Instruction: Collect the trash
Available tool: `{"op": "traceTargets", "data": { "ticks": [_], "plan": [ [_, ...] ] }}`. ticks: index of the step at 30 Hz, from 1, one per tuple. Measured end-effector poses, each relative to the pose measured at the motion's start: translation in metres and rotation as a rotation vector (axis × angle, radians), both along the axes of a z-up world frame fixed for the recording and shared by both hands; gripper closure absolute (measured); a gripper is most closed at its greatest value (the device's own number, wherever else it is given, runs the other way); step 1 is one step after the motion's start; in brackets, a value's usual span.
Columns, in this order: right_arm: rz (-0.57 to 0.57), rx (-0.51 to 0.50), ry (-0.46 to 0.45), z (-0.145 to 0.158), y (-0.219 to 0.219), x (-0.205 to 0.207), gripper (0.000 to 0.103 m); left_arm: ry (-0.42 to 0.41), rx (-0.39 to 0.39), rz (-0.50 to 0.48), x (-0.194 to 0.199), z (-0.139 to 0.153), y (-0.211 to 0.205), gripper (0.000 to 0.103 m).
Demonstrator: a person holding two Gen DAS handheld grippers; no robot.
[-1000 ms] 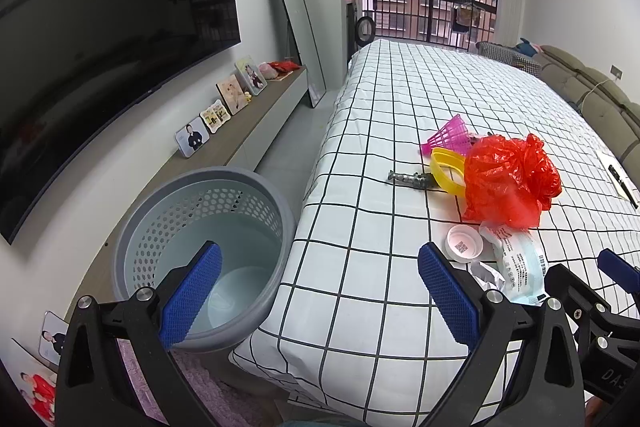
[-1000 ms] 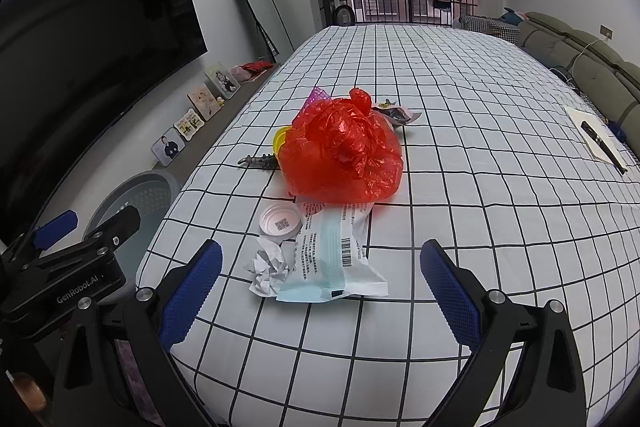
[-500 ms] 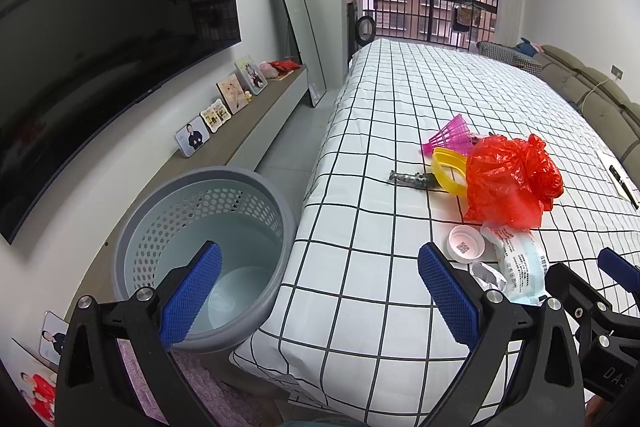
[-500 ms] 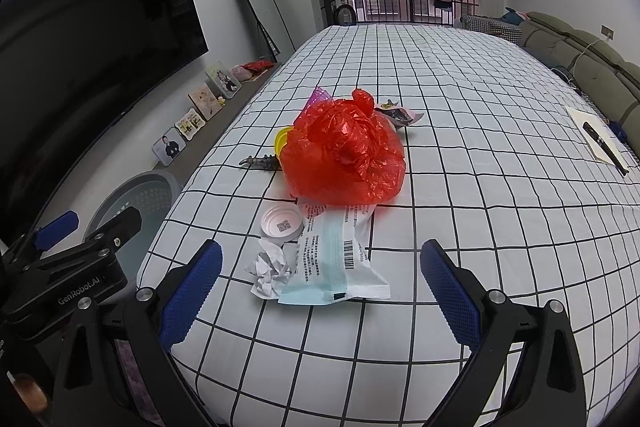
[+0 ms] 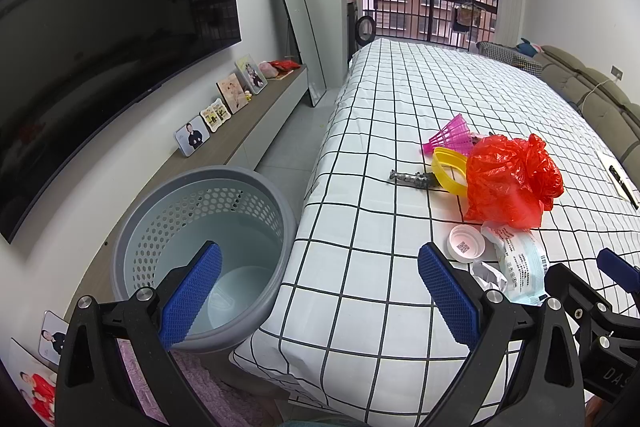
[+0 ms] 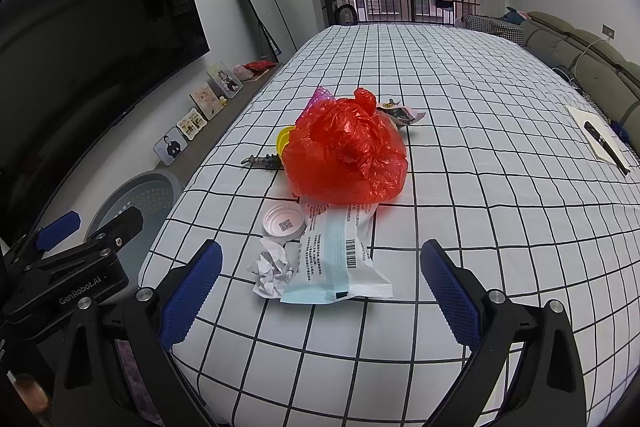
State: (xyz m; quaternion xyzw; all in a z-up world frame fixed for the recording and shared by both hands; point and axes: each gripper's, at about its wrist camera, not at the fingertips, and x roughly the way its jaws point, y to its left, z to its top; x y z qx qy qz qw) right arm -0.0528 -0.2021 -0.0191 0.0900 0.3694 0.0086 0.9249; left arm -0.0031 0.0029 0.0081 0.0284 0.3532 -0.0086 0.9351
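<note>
Trash lies on the checked bed (image 6: 460, 131): a crumpled red plastic bag (image 6: 346, 155), a white and blue wrapper (image 6: 338, 263), a crumpled paper ball (image 6: 272, 267), a white round lid (image 6: 283, 221), a yellow ring (image 5: 448, 169), a pink shuttlecock (image 5: 450, 137) and a small dark wrapper (image 6: 400, 113). A grey perforated bin (image 5: 200, 247) stands on the floor left of the bed. My left gripper (image 5: 320, 299) is open and empty, above the bin's rim and the bed corner. My right gripper (image 6: 320, 297) is open and empty, just short of the wrapper and paper ball.
A dark toy figure (image 5: 412, 179) lies beside the yellow ring. A big TV (image 5: 100, 47) hangs over a low shelf with photo frames (image 5: 224, 103). A mirror (image 5: 296, 27) leans on the wall. A paper with a pen (image 6: 600, 139) lies far right. The sofa (image 6: 580, 59) borders the bed.
Both grippers have barely moved. The right wrist view has crept slightly closer to the wrapper. Nothing was taken hold of.
</note>
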Motion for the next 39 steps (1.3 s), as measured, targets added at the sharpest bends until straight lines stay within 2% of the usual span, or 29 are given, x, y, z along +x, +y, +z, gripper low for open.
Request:
{"op": "traceTargets", "data": {
  "ticks": [9,21,31,39],
  "plan": [
    [-0.001,0.007,0.008,-0.003,-0.003,0.000,0.008,0.006,0.001,0.000,0.000,-0.001,-0.001,0.006],
    [-0.022,0.038,0.096,-0.030,-0.022,0.024,0.008,0.042,0.014,0.001,0.012,-0.020,-0.004,0.006],
    [-0.021,0.005,0.165,-0.049,-0.020,0.058,0.008,0.060,0.015,-0.017,0.023,-0.031,-0.010,0.006],
    [-0.013,-0.036,0.183,-0.056,-0.015,0.071,0.009,0.071,0.012,-0.031,0.025,-0.035,-0.015,0.006]
  ]
}}
